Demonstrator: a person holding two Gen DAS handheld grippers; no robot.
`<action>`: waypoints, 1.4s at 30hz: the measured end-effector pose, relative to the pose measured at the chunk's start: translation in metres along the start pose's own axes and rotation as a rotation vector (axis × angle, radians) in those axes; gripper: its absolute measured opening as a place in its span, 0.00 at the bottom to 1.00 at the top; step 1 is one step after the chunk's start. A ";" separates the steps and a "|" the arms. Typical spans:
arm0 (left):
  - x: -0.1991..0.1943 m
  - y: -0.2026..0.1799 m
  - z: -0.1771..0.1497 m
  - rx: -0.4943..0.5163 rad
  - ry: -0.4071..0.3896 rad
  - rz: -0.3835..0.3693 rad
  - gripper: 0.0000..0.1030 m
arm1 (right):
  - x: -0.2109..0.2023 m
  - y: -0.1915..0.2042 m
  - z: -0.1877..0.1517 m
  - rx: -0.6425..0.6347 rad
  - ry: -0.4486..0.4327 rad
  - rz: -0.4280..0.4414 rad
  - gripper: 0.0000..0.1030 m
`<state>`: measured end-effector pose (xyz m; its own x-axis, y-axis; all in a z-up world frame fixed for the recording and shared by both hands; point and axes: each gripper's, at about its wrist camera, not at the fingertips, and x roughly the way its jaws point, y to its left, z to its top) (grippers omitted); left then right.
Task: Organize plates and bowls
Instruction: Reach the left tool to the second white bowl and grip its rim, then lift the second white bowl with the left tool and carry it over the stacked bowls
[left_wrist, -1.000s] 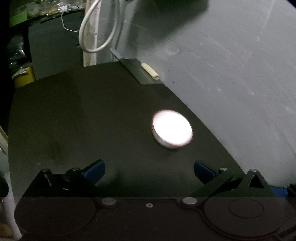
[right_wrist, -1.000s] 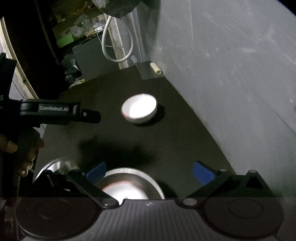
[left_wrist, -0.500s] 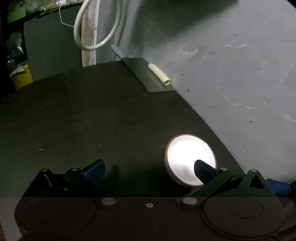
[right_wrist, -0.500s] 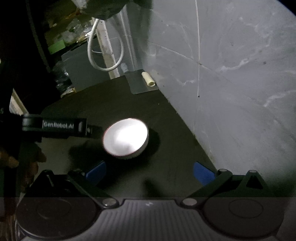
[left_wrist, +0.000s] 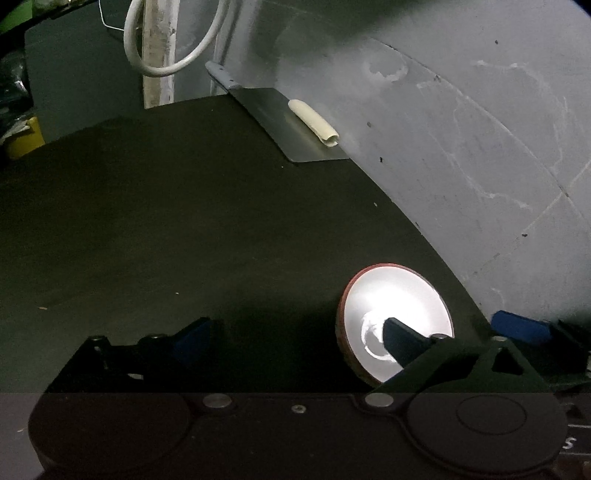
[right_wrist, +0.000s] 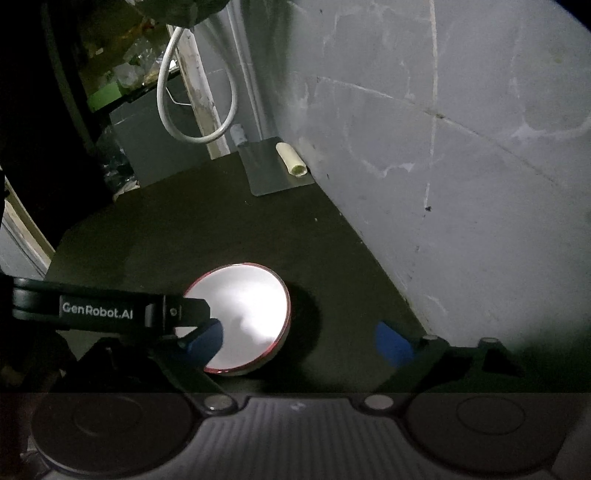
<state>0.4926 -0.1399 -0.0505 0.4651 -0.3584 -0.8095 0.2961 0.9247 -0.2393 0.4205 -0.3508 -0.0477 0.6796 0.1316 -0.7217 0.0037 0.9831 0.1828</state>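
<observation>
Now the left claw (left_wrist: 297, 330) sits far closer to the bowl (left_wrist: 395, 325) than a second ago: then the bowl lay well ahead and between the fingers, and now one dark finger (left_wrist: 400, 341) dips inside its rim on the side nearest the person, while the other stands wide off over bare counter (left_wrist: 184, 221). Spread wide, then, and pinching nothing yet; I judge it is lining up to nip the rim. The right claw (right_wrist: 299, 341) has also come in over the bowl (right_wrist: 240, 317) and is likewise spread, holding nothing, the bowl just beside its left finger. From this view the left claw's arm crosses the bowl's near-left edge. The bowl sits upright on the counter close to the wall (right_wrist: 443, 184), white and glaring inside, thin red rim, apparently empty. Farther back a cleaver (left_wrist: 288, 129) lies flat against the wall with a pale tube (left_wrist: 314, 122) on its blade
</observation>
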 end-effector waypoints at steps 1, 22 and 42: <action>0.001 0.000 0.000 0.004 0.004 -0.005 0.91 | 0.001 0.000 0.000 0.000 0.004 0.001 0.84; 0.006 -0.016 -0.012 0.060 0.033 -0.106 0.19 | 0.009 0.005 -0.004 0.008 0.050 0.106 0.25; -0.047 -0.051 -0.034 0.124 0.002 -0.131 0.18 | -0.060 -0.003 -0.023 0.046 -0.019 0.116 0.23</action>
<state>0.4271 -0.1657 -0.0188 0.4145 -0.4742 -0.7768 0.4543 0.8474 -0.2749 0.3633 -0.3589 -0.0200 0.6910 0.2414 -0.6814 -0.0427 0.9546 0.2948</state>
